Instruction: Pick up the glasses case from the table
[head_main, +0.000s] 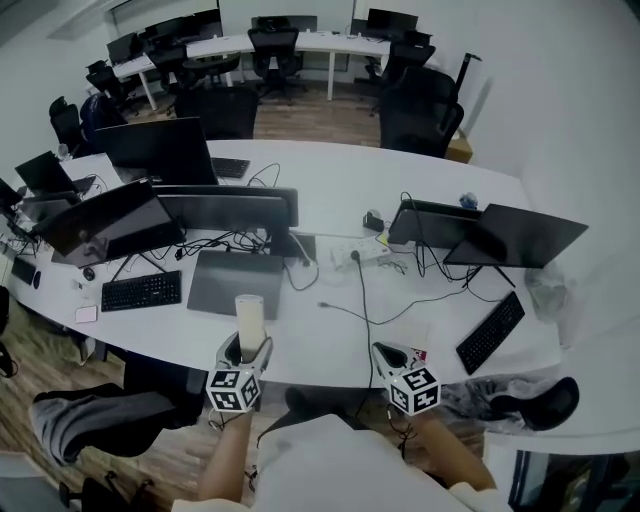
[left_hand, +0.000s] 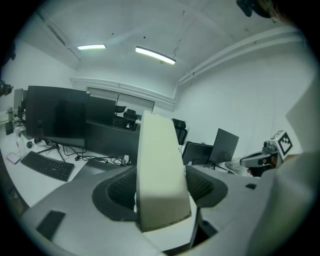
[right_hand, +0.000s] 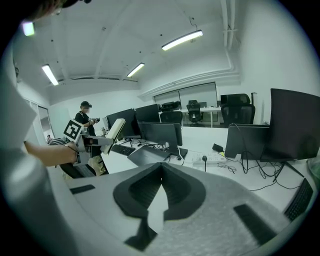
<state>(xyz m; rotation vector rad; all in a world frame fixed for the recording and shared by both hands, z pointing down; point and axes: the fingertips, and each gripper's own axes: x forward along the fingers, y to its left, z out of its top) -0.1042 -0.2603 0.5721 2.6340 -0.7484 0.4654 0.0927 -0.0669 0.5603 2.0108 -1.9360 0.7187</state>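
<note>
A cream, oblong glasses case (head_main: 249, 318) stands upright above the near edge of the white table (head_main: 330, 190), lifted off it. My left gripper (head_main: 247, 345) is shut on its lower part. In the left gripper view the case (left_hand: 160, 170) fills the middle, with both dark pads pressed against its sides. My right gripper (head_main: 388, 352) hovers over the table edge to the right with its jaws shut and nothing between them (right_hand: 161, 167). The right gripper view shows the case (right_hand: 116, 129) held up at the left.
Behind the case lie a closed grey laptop (head_main: 235, 283) and a black keyboard (head_main: 141, 290), with several monitors and cables further back. A power strip (head_main: 362, 255) and spectacles (right_hand: 227, 167) lie mid-table, and a second keyboard (head_main: 490, 332) lies at the right. A person (right_hand: 86, 117) stands far off.
</note>
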